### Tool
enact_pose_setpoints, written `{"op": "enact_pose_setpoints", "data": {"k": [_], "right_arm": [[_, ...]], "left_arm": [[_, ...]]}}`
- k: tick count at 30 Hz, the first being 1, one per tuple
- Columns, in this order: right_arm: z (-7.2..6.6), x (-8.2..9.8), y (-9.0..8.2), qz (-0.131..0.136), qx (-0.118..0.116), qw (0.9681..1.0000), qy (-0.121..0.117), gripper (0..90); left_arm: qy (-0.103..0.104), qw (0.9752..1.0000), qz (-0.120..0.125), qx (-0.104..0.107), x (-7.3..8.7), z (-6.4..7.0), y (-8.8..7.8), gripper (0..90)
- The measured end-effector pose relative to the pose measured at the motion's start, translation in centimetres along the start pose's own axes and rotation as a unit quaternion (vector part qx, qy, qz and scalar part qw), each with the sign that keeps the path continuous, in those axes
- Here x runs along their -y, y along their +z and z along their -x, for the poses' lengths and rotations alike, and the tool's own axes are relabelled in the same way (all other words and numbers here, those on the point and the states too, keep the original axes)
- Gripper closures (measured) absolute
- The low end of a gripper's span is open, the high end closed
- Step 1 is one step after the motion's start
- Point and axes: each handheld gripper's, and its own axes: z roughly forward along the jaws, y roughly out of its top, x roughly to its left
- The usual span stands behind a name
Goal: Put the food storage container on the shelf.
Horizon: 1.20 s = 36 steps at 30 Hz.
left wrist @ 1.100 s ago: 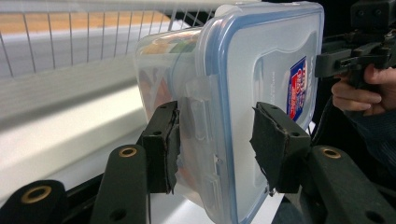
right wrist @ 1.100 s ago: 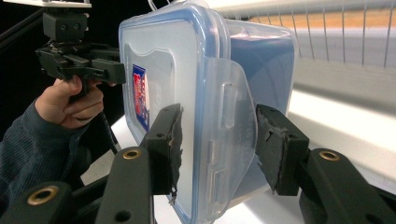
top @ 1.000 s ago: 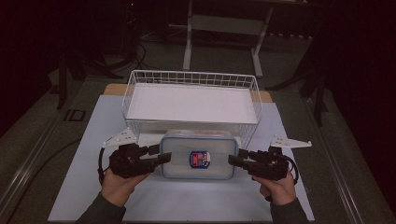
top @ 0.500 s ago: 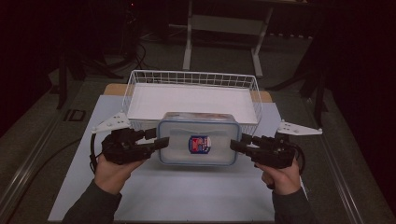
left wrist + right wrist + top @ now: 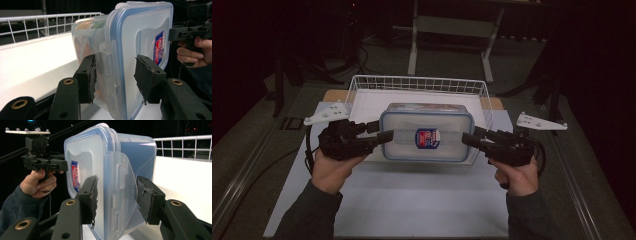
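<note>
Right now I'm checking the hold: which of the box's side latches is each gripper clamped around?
The left gripper straddles the lunch box's left-end latch; the right gripper straddles the right-end latch. Front and back sides are ungripped.

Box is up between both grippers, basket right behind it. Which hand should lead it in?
Neither clearly: the left gripper and right gripper each straddle an end clip of the box, level with the basket. Move both together.

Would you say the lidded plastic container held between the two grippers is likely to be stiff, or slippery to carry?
The plastic container probably stays stiff: its lid looks flat while held by both ends. It may be slippery, since its walls look smooth and glossy. The left gripper and right gripper straddle its end latches, which could flex.
</note>
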Motion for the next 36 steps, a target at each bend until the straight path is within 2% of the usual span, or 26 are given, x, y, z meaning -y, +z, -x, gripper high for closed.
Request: {"op": "enact_pose_setpoints", "data": {"k": [10,17,19,28,36], "right_arm": [[0.7,-2.3,0.8,0.012,-0.002,0.9999,-0.001,52.6],[1.7,-3.0,1.6,0.014,0.006,0.9998,0.012,52.2],[2.2,-3.2,2.1,0.01,0.011,0.9997,0.018,51.8],[3.9,-3.1,3.9,-0.014,0.025,0.999,0.033,49.9],[5.3,-3.0,5.1,-0.026,0.028,0.998,0.051,49.1]], "left_arm": [[0.005,0.9999,0.009,-0.006,-2.2,-0.9,0.1,52.0],[-0.004,1.0,0.001,-0.003,-3.1,-2.4,1.0,51.9],[-0.008,1.0,-0.003,-0.004,-3.5,-3.2,1.5,51.8],[-0.024,0.9994,-0.018,-0.018,-3.4,-4.6,2.6,51.7],[-0.042,0.9984,-0.027,-0.026,-3.2,-5.8,3.5,51.5]]}}
